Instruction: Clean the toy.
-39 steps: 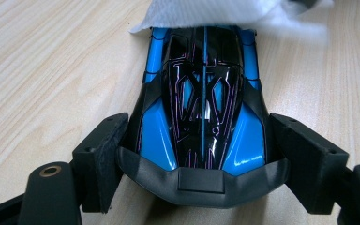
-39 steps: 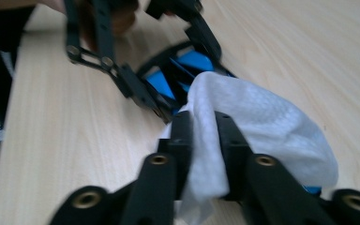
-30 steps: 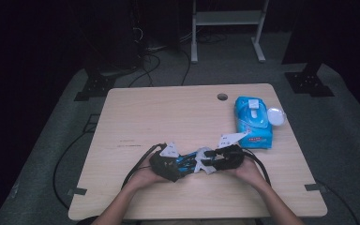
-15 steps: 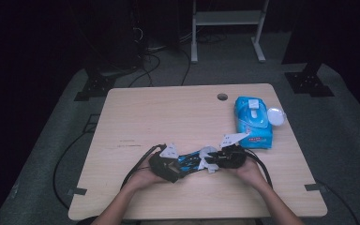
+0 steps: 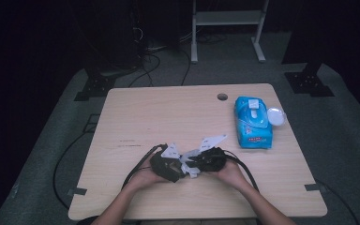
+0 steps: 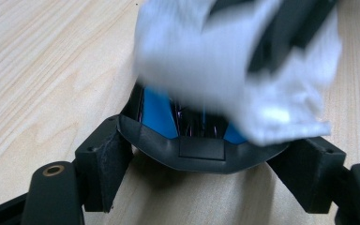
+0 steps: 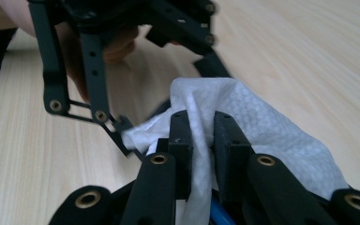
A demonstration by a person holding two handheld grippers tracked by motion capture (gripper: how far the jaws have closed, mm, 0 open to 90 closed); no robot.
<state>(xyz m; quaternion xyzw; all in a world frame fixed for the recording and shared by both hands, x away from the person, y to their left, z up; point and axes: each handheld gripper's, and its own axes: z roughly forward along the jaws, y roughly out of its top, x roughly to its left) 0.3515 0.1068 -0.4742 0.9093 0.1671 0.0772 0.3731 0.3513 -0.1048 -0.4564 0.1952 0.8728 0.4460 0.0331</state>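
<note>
change: both hands are sitting slightly closer together than a second ago.
high view: left tongs (image 5: 180,169) and right tongs (image 5: 194,163) are meeting over the desk (image 5: 168,117), near its front edge.
left gripper view: left tongs are standing spread around a blurred white wipe (image 6: 234,65).
right gripper view: right tongs (image 7: 201,136) are pinching the wipe (image 7: 262,126).

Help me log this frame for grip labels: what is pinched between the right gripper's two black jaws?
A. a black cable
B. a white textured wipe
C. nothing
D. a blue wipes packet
B: in the right gripper view, the right gripper has its jaws closed on the white textured wipe, which bulges out around them.
</note>
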